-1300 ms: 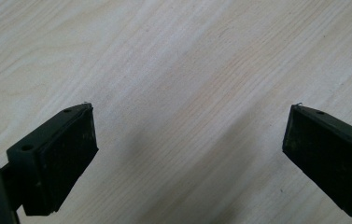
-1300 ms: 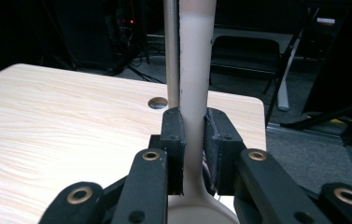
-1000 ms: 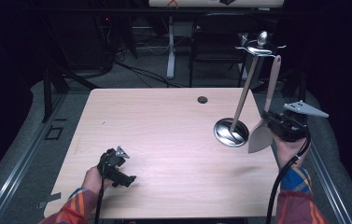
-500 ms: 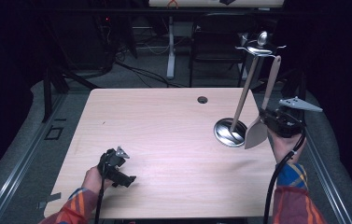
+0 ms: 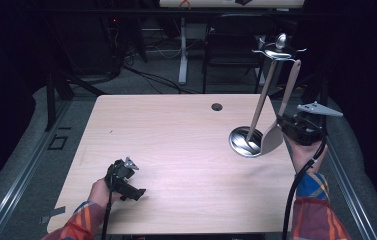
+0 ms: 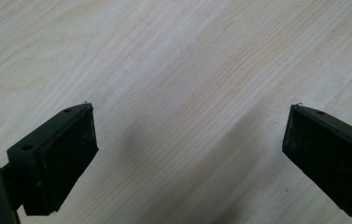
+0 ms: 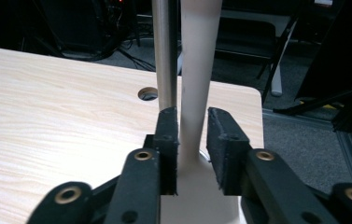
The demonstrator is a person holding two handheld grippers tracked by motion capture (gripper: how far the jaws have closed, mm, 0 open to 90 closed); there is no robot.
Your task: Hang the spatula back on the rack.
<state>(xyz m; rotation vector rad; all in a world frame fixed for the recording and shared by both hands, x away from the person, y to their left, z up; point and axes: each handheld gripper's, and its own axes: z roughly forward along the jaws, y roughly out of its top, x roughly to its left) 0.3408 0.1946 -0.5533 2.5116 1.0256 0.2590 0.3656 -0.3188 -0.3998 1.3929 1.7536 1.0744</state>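
Broadly, the light wooden table (image 5: 176, 145) takes up most of the high view, with a small round cable hole (image 5: 217, 106) near its far edge. Toward its right side stands a metal utensil stand (image 5: 265, 95): a round shiny base (image 5: 241, 143) resting on the tabletop, a slim upright pole (image 7: 165, 51) rising at a slight lean in the high view, and a hooked crown (image 5: 278, 49) at the top. From that crown hangs a pale spatula (image 5: 278, 117), its handle running down beside the pole and its broad blade (image 5: 271, 138) hanging just over the right edge of the base. The right gripper (image 5: 287, 126), held in the person's right hand (image 5: 306, 150) at the table's right edge, is clamped around the spatula where the handle widens into the blade; in the right gripper view (image 7: 192, 140) both black jaws press against the pale handle, with the pole just behind the left jaw. The left gripper (image 5: 135, 191) rests low near the table's front left, held by the left hand (image 5: 100, 192), well apart from the stand. In the left gripper view (image 6: 190, 140) its jaws stand wide apart over bare wood, holding nothing.
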